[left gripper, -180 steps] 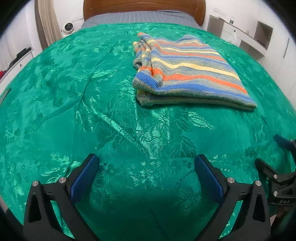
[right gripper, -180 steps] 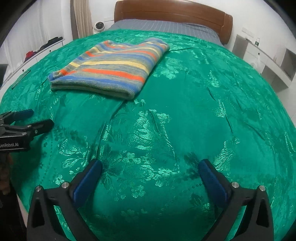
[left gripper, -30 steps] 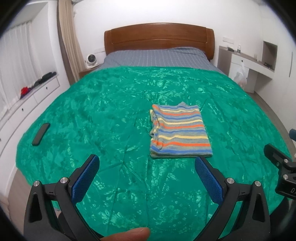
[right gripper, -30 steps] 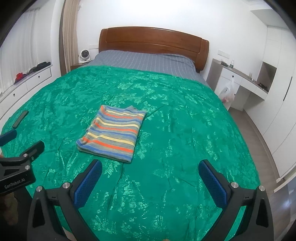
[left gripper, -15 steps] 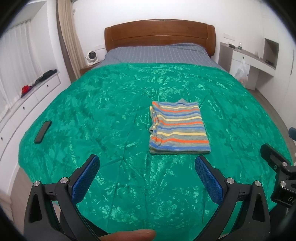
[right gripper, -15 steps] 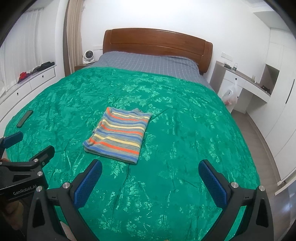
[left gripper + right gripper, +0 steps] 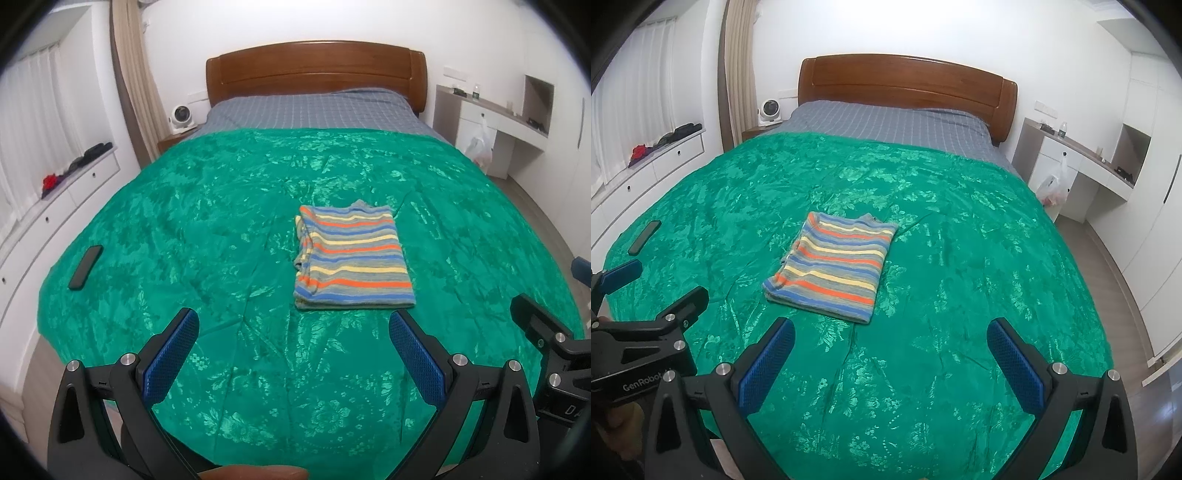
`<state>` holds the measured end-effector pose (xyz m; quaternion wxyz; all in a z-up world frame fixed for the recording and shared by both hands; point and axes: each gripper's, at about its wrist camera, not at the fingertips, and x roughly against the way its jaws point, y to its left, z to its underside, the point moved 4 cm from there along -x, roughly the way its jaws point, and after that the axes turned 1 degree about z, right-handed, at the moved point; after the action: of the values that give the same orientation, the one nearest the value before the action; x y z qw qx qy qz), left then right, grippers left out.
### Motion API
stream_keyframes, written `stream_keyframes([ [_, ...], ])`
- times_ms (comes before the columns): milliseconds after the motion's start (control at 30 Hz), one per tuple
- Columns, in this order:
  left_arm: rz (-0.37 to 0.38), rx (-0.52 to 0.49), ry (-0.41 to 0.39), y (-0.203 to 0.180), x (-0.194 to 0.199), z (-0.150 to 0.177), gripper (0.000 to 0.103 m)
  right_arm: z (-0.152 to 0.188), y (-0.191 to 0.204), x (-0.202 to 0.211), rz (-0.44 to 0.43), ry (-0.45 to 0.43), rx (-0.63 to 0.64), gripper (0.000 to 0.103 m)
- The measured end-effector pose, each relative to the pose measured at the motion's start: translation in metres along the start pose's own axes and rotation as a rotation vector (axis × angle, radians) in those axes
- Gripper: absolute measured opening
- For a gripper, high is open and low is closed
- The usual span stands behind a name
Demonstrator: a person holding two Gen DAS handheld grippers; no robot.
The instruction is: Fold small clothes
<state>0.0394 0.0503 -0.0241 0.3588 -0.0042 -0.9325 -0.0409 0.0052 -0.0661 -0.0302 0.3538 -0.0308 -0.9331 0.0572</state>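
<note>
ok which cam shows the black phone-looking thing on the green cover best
The left wrist view. There the flat black device lies whole on the green bedspread near its left edge, larger and less foreshortened. The right wrist view also shows the device, but smaller, at a flatter angle, far left, just above the left gripper's blue finger.

The black two-finger left gripper (image 7: 293,354) is losing its base to the bottom edge. Right of it, the black right gripper (image 7: 546,325) is running offscreen. Small items on the white desk shelf (image 7: 495,107) ahead are staying unreadable.
</note>
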Motion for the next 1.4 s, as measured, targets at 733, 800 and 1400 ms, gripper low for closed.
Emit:
stream_keyframes([
  [733,-0.009,-0.010,0.003,0.0007,-0.0005,-0.0014,0.103,0.0021,-0.0010,-0.0019,0.012,0.004,0.004,0.102],
  [800,-0.009,-0.008,0.003,0.0008,-0.0005,-0.0014,0.103,0.0013,-0.0011,-0.0036,0.013,0.008,0.007,0.102],
  [1400,-0.033,0.015,0.003,0.0080,-0.0028,-0.0009,0.103,0.0006,0.0040,-0.0073,0.005,0.029,0.025,0.102],
])
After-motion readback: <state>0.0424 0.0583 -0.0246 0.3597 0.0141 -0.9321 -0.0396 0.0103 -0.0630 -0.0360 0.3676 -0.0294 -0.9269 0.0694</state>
